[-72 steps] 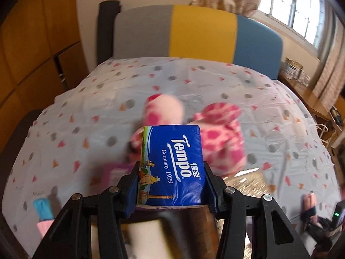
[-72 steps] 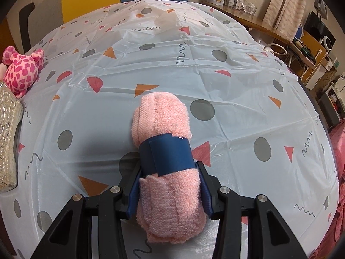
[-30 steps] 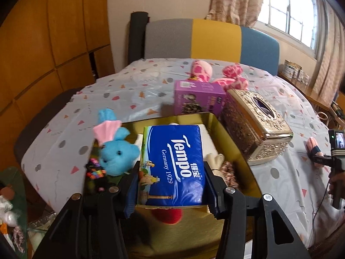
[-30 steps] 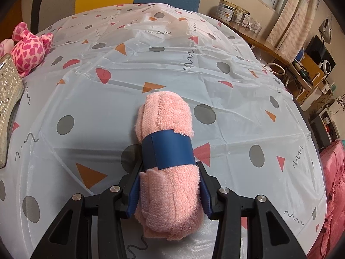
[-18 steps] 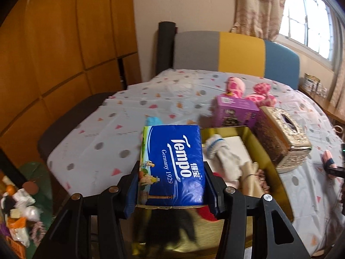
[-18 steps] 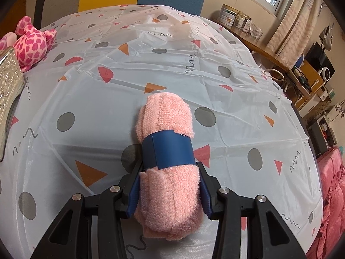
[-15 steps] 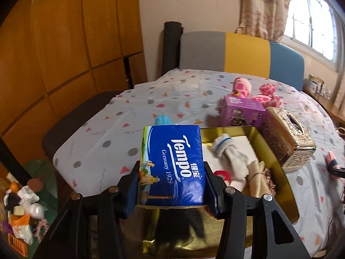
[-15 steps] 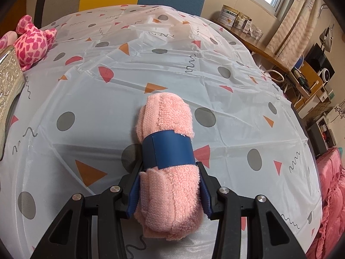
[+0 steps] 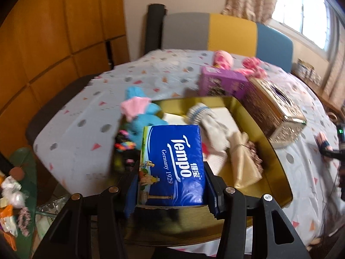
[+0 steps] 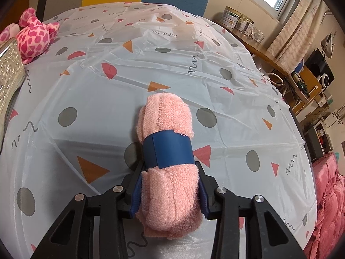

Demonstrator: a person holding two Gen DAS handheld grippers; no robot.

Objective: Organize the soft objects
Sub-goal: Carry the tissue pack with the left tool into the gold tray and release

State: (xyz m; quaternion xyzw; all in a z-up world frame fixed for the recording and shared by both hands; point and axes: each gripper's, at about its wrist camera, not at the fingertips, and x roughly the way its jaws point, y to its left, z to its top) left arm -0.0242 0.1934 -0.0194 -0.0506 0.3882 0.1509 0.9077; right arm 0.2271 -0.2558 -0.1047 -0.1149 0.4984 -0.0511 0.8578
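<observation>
My left gripper (image 9: 172,185) is shut on a blue Tempo tissue pack (image 9: 171,164) and holds it above the near end of a gold tray (image 9: 278,179). The tray holds a white sock (image 9: 207,120), a beige cloth bundle (image 9: 243,157) and white items. A blue plush toy (image 9: 142,116) sits at the tray's left rim. My right gripper (image 10: 170,185) is shut on a rolled pink towel (image 10: 168,151) with a blue band, resting on the patterned tablecloth (image 10: 107,99). The towel and right gripper also show far right in the left wrist view (image 9: 323,144).
A purple box (image 9: 222,82) and an ornate gold tissue box (image 9: 276,112) stand behind the tray. A pink spotted plush (image 10: 34,38) lies at the table's far side. A striped chair back (image 9: 226,32) stands beyond. Clutter lies on the floor at left (image 9: 15,194). Shelves stand right of the table (image 10: 301,73).
My left gripper, still holding the tissue pack, has pulled back from the pink plush to above the gold tray and swung slightly. The right gripper and towel have barely moved.
</observation>
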